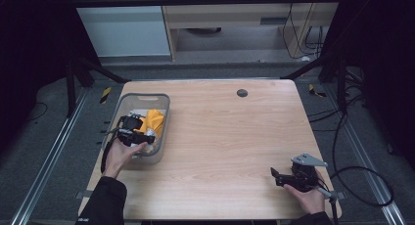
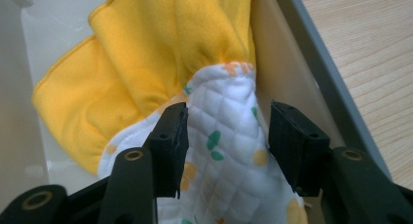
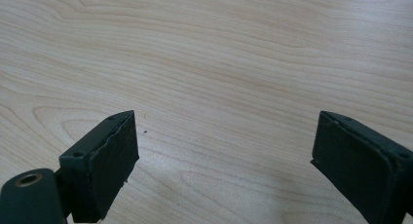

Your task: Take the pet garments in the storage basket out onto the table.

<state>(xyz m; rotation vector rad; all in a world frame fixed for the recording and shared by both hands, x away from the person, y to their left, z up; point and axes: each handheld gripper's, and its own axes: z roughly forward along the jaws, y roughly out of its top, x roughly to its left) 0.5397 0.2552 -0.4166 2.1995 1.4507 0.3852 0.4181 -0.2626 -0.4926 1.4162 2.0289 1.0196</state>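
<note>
Left tongs spread around quilted cloth (in grey basket), right tongs spread above table

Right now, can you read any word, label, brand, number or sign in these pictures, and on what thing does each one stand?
There is no readable text.
The cloth between the open jaws of the left tool has a printed pattern of shapes, no letters.
The grey bin, the wooden table and the right tool show no label or number.
</note>
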